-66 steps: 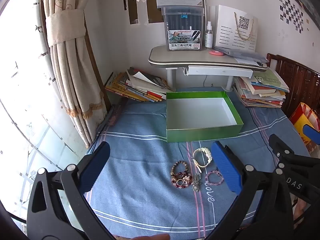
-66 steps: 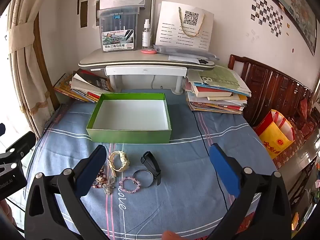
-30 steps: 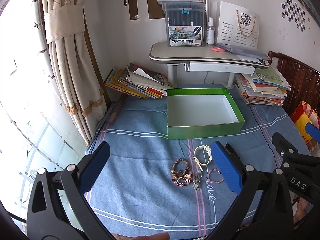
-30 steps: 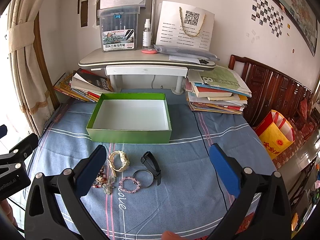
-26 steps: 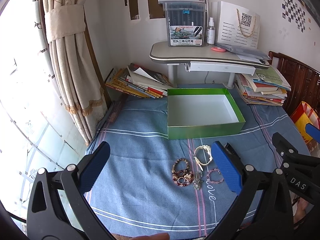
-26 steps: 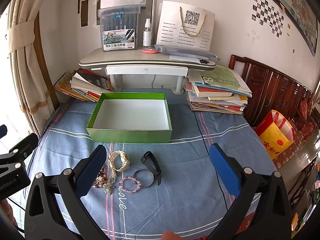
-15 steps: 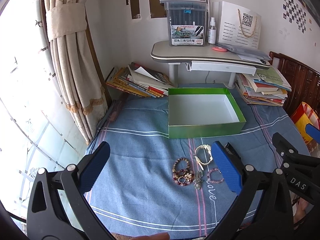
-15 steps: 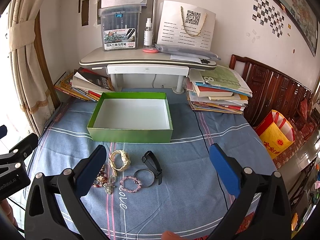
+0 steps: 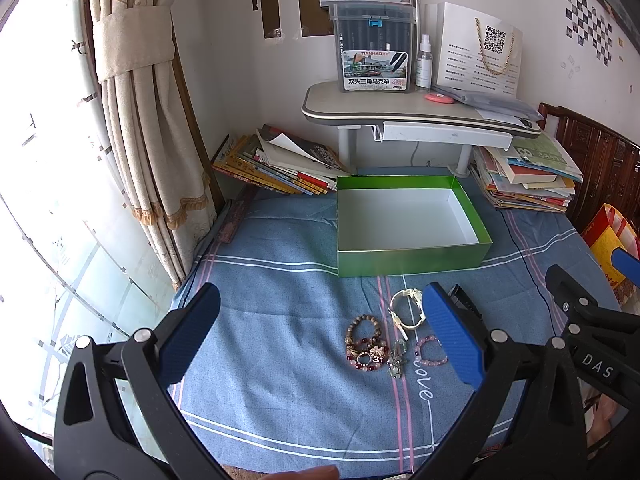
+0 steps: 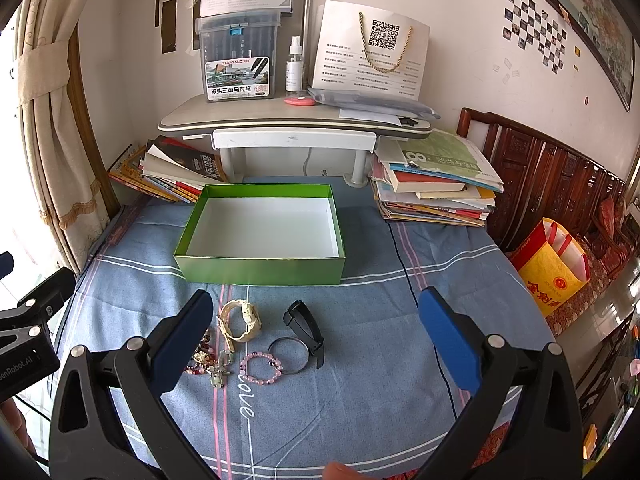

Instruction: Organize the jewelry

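Note:
An empty green box (image 9: pixel 408 260) with a white inside stands on the blue cloth; it also shows in the right wrist view (image 10: pixel 260 270). In front of it lie a cream watch (image 10: pixel 242 320), a black band (image 10: pixel 304 326), a thin dark bangle (image 10: pixel 289 354), a pink bead bracelet (image 10: pixel 262 368) and a heap of dark bead bracelets (image 9: pixel 366 346). My left gripper (image 9: pixel 320 336) is open and empty above the heap. My right gripper (image 10: pixel 316 340) is open and empty above the black band and bangle.
A small grey desk (image 10: pixel 292 124) with a marker case stands behind the box. Book stacks lie at the left (image 9: pixel 276 164) and right (image 10: pixel 436 180). A curtain (image 9: pixel 140 120) hangs at the left. A wooden bench (image 10: pixel 548 184) and a yellow bag (image 10: pixel 552 268) are at the right.
Both views have shifted only slightly; the scene sits a little lower in frame. The jewelry and box have not moved. Both grippers stay open.

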Demonstrator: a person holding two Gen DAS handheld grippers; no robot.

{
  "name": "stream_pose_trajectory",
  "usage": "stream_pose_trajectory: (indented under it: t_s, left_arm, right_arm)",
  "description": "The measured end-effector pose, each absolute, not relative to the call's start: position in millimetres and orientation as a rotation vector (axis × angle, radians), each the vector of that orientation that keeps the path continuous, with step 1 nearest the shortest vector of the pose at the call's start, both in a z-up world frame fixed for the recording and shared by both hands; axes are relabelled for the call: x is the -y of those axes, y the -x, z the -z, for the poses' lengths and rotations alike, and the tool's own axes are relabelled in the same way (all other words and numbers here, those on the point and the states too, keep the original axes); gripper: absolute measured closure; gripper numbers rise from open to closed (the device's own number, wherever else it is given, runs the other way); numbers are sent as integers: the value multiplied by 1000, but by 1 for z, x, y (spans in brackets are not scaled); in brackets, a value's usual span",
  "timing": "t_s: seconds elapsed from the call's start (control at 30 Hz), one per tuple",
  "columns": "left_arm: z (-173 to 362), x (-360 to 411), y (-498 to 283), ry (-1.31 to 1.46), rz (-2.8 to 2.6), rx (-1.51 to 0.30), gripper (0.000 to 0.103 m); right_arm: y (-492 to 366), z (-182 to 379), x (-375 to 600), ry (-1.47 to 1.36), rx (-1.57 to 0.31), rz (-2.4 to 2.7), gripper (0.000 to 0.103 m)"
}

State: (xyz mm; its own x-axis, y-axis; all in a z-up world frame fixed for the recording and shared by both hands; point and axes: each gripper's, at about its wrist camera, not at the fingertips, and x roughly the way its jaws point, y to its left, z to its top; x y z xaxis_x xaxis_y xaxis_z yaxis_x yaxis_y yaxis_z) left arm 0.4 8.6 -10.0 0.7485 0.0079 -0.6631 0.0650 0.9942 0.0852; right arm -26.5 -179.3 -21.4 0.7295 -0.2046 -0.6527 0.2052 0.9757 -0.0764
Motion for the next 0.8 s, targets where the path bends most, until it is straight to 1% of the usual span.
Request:
stream_pose_trajectory:
  t_s: [0.8]
  left_arm:
    - [6,-8,-4,-107,29,-728,3]
  right_arm:
    - [27,21,181,-2,-720,225,2]
